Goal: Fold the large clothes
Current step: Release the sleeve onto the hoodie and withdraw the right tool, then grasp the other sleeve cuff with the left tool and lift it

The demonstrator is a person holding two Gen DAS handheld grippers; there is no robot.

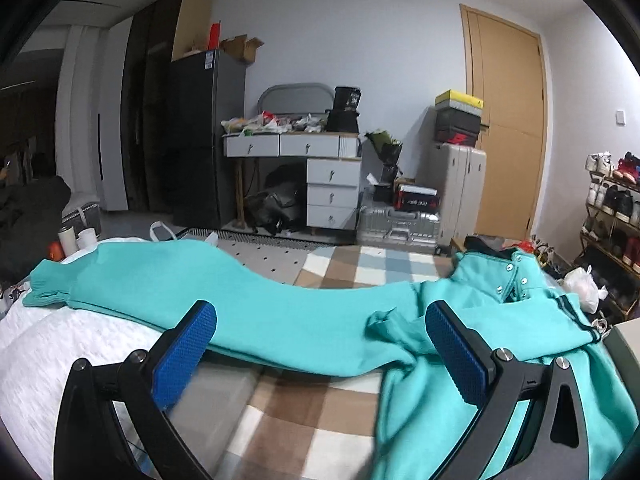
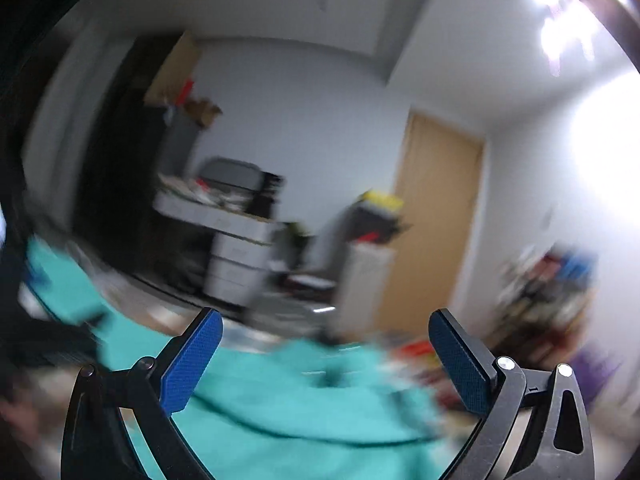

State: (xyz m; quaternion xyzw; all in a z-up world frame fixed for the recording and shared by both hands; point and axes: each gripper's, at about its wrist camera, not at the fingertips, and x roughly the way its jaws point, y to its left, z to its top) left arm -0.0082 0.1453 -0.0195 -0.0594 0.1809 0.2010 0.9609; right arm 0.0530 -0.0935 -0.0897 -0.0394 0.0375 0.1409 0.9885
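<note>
A turquoise garment lies spread across the bed, on a brown and white checked blanket with a white quilt under its left end. One long sleeve runs leftward from the body of the garment, ending in a ribbed cuff near the bed's left edge. The body is bunched at the right side of the bed, where the snap-button placket and a dark-striped hem show.

The left gripper hangs just above the garment with its jaws spread wide; the blue pads are apart and nothing is pinched between them. Its right finger sits over the crumpled body, its left finger over the quilt just beside the sleeve.

The right gripper is likewise spread to its widest, blue pads well apart and empty. That view is heavily blurred; the garment shows below and ahead of the fingers, but whether the fingers touch it cannot be told.

Beyond the bed stand a white desk with drawers, a dark fridge to its left, silver suitcases and a wooden door to its right. A shoe rack stands at the bed's far right
</note>
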